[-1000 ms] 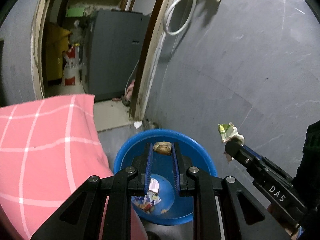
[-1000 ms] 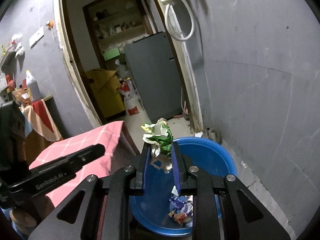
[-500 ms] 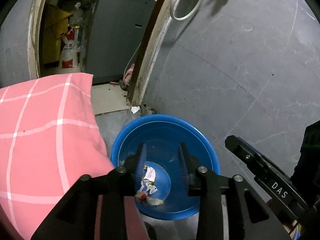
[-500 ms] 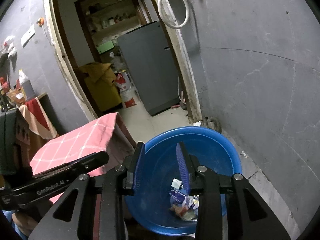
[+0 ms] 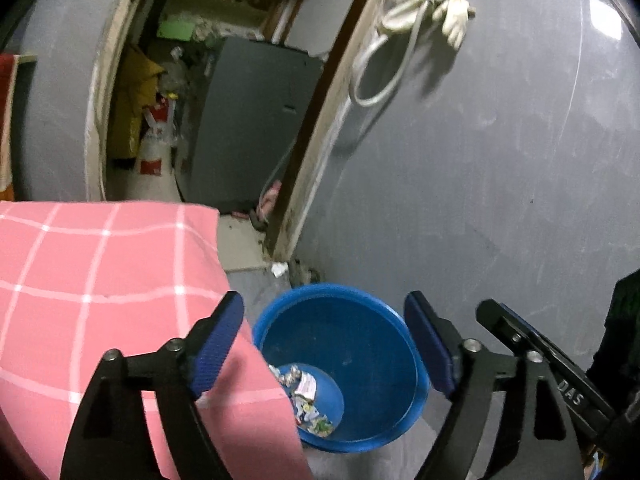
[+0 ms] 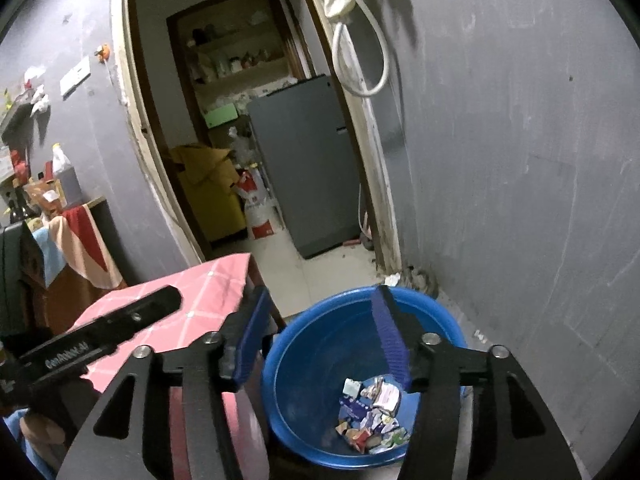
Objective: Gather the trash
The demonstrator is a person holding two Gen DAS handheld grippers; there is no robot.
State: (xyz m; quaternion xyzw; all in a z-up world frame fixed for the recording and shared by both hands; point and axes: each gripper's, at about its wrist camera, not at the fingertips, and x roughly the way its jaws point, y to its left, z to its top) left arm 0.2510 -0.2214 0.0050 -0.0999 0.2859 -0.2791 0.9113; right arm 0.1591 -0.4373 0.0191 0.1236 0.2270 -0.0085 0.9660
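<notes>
A blue plastic bin (image 5: 360,312) stands on the floor by the grey wall, with a pile of crumpled wrappers and paper scraps (image 5: 308,400) at its bottom. My left gripper (image 5: 324,344) is open wide and empty, above the bin's rim. In the right wrist view the same bin (image 6: 332,336) holds the trash pile (image 6: 372,416). My right gripper (image 6: 320,336) is open and empty above the bin. Each gripper's arm shows at the edge of the other's view.
A table with a pink checked cloth (image 5: 100,280) stands right beside the bin on the left, its corner overlapping the rim. A doorway (image 6: 248,120) behind leads to a room with a grey fridge (image 6: 308,160). A small white scrap (image 5: 279,269) lies by the door frame.
Both grippers let go of their trash, which dropped into the bin. Both then opened wider, and the left one has pulled back.
</notes>
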